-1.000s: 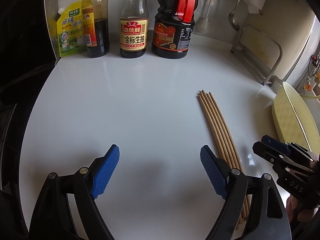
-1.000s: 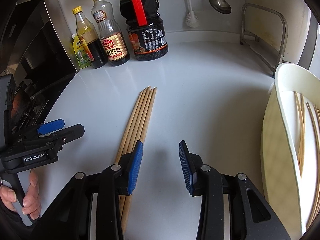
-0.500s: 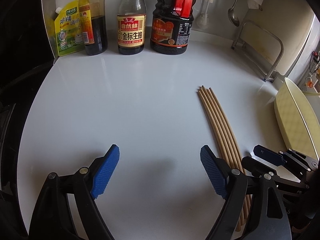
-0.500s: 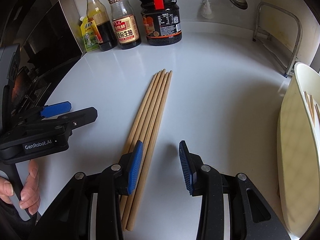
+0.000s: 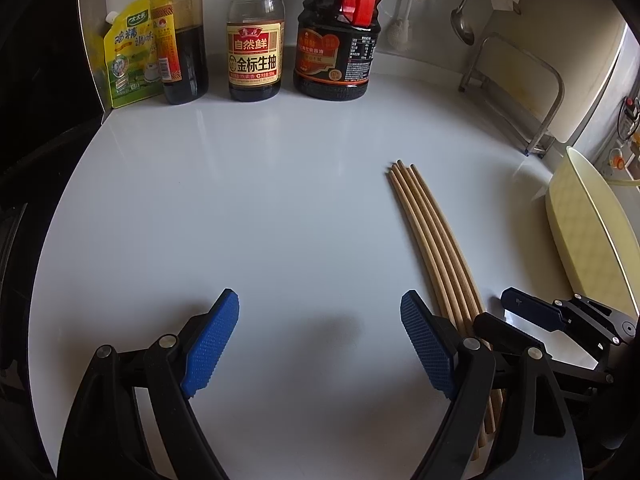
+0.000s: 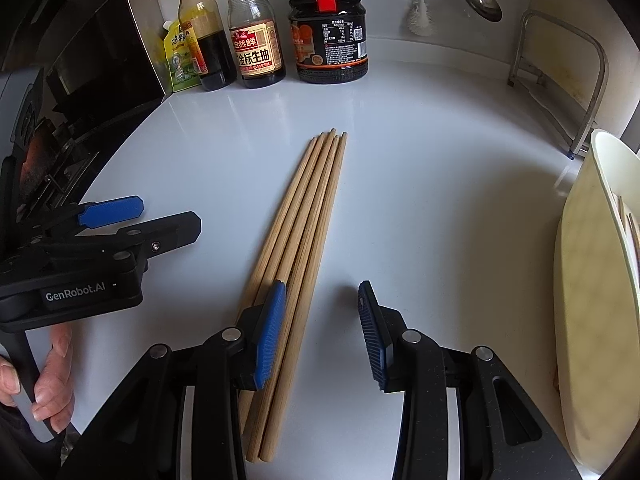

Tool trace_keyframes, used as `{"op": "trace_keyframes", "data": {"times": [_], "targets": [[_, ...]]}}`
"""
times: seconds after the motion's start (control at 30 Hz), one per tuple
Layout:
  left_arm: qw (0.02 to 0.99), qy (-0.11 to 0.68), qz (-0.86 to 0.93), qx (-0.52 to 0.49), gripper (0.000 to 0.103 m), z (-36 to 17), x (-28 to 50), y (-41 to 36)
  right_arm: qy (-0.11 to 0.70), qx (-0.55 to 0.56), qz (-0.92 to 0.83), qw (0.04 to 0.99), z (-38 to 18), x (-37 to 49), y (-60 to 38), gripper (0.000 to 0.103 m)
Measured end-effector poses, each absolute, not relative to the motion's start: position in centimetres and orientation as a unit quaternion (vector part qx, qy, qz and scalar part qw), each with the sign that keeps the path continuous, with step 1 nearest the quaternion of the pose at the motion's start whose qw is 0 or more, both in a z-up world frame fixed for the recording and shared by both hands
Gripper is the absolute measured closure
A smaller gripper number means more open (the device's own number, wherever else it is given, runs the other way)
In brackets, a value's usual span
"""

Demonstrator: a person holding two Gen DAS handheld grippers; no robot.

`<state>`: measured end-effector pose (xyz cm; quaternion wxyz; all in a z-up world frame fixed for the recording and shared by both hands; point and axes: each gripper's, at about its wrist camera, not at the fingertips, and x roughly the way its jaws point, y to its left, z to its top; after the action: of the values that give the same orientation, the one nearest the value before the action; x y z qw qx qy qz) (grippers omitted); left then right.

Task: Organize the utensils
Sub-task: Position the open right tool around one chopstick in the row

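Several wooden chopsticks [image 6: 308,216] lie side by side on the white counter [image 6: 440,200], tips pointing away; the left wrist view shows the chopsticks [image 5: 432,240] too. My right gripper [image 6: 322,300] is partly open over their near ends. Its left pad [image 6: 272,328] sits above the bundle, a couple of sticks lie inside the gap, and neither pad presses on them. From the left wrist view, the right gripper [image 5: 508,316] is at the sticks' near end. My left gripper [image 5: 320,312] stands wide open over bare counter left of the bundle, holding nothing, and the left gripper [image 6: 140,216] also shows in the right wrist view.
A pale yellow holder [image 6: 580,280] with chopsticks inside stands at the right edge. Three sauce bottles [image 5: 256,60] and a green pouch [image 5: 128,56] line the back wall. A metal rack [image 6: 560,80], a hanging ladle [image 6: 480,0] and a dark stove [image 6: 60,100] border the counter.
My right gripper has shifted left over the chopsticks, so its left finger now overlaps the bundle. The left gripper has hardly moved and both openings are unchanged.
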<state>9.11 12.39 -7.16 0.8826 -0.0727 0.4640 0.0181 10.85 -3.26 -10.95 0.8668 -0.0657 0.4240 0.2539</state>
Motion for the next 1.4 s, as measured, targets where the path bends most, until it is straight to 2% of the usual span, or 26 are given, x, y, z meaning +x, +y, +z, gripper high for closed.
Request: {"op": "trace_keyframes", "data": {"times": [0.27, 1.07, 1.4], "targets": [[0.88, 0.471, 0.016, -0.061, 0.021, -7.7, 9.1, 11.0, 0.406, -0.113, 0.249, 0.872, -11.2, 10.4, -2.8, 0.067], [0.883, 0.468, 0.01, -0.025, 0.021, -7.9, 9.5, 7.1, 0.405, -0.089, 0.238, 0.878, -11.4, 11.2, -6.3, 0.067], [0.883, 0.468, 0.025, -0.017, 0.011, -8.2, 9.2, 7.4, 0.403, -0.092, 0.236, 0.879, -11.5, 11.2, -6.3, 0.067]]}}
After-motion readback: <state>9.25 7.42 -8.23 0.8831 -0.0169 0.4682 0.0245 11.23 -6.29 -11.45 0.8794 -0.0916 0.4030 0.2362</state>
